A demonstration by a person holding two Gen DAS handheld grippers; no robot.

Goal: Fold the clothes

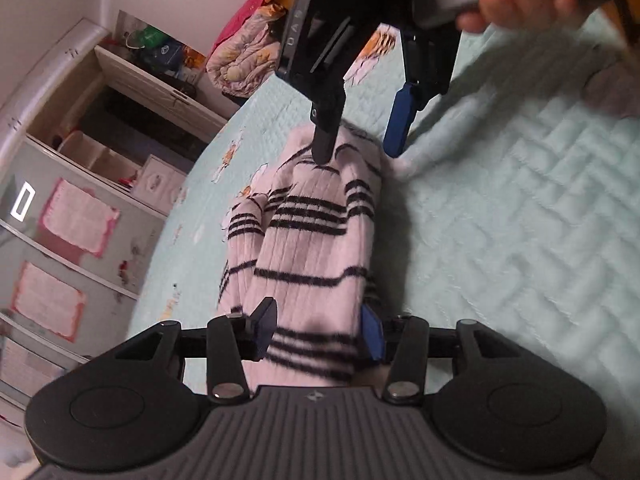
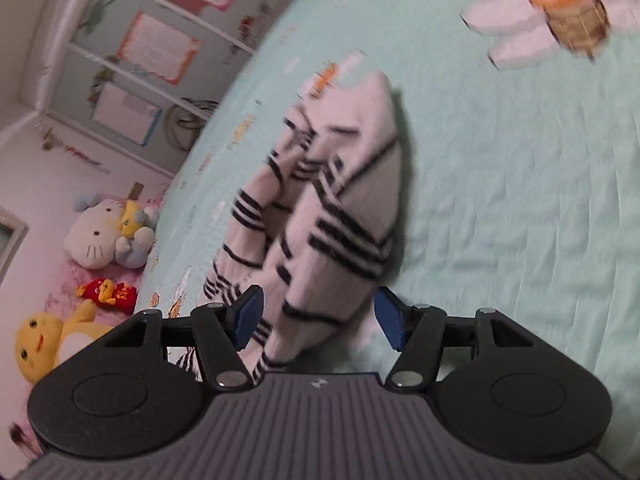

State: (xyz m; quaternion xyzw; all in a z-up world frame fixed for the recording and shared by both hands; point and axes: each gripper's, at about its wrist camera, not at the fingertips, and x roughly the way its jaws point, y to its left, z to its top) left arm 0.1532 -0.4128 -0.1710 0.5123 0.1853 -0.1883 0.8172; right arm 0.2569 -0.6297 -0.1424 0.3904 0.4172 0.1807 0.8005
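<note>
- Jaws of the left gripper (image 1: 318, 334) stood parted over the near end of the striped sweater (image 1: 312, 248), blue pads either side of the knit and not pressing it, so nothing was gripped.
- That sweater, white with black bands, lay in a long narrow fold on the bed (image 1: 520, 240), nearer its left edge than its middle, one sleeve (image 1: 246, 222) tucked alongside.
- At the far end the right gripper (image 1: 360, 148) hung over the collar, its jaws also apart and holding nothing; a person's hand (image 1: 516, 0) carried it from above.
- Judging by one gripper at each end, the pair seemed placed to take both ends and bring the length over in a further fold.
- Seen from the right wrist, the sweater looked lumpy and loosely stacked, so a grip might have caught only the top layer.
- A pale green quilted cover with a flower print spread over the bed.
- Beyond its left edge stood cupboards (image 1: 60, 240), and soft toys (image 2: 108, 232) lay along that side; a rolled quilt (image 1: 244, 60) sat at the far corner.
</note>
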